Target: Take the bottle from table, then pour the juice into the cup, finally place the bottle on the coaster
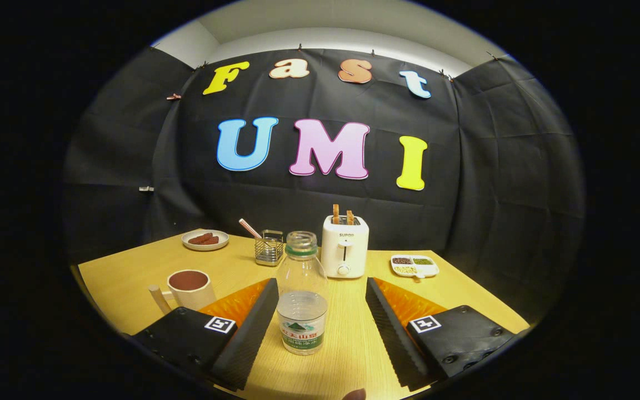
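Note:
A clear plastic bottle (301,294) with no cap and a green-and-white label stands upright on the wooden table (353,339), a little liquid in its lower part. It sits between the fingers of my gripper (320,328), closer to the left finger (245,339), with a gap on each side. The gripper is open; the right finger (395,333) is well clear of the bottle. A cream cup (189,289) with a handle and a dark inside stands just beyond the left finger. A small brown edge (355,394) shows at the table's near side; I cannot tell what it is.
Beyond the bottle stands a white toaster (344,247) with two slices of toast. A wire holder (269,248) with a striped straw is left of it, and a plate of sausages (205,239) further left. A white divided dish (414,265) of grains lies right of the toaster.

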{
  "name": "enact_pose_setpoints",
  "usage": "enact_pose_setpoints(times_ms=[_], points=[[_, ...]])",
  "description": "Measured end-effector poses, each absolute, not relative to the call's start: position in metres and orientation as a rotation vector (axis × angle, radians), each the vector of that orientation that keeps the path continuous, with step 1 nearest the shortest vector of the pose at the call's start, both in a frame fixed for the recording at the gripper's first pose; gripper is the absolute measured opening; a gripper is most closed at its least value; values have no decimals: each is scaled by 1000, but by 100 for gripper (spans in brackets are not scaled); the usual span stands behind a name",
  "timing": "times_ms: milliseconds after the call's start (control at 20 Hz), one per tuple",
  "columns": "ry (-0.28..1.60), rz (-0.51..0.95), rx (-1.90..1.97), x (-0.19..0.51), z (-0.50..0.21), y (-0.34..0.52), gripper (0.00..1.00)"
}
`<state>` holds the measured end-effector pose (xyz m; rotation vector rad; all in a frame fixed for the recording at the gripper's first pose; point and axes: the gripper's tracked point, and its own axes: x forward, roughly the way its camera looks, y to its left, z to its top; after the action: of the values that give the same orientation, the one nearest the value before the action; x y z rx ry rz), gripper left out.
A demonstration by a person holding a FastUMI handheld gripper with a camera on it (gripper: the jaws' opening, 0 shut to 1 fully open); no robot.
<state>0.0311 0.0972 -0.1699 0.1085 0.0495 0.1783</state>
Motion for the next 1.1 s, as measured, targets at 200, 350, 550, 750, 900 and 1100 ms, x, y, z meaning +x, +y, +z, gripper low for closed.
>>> enact_pose_setpoints(times_ms=[200, 350, 550, 750, 900, 1100], points=[[57, 201, 135, 49, -196, 116, 98], [68, 211, 156, 61, -208, 129, 97], [92, 198, 172, 77, -221, 135, 84], [125, 188, 156, 85, -221, 136, 75], [95, 143, 87, 84, -203, 130, 74], [102, 143, -84, 87, -194, 136, 70]])
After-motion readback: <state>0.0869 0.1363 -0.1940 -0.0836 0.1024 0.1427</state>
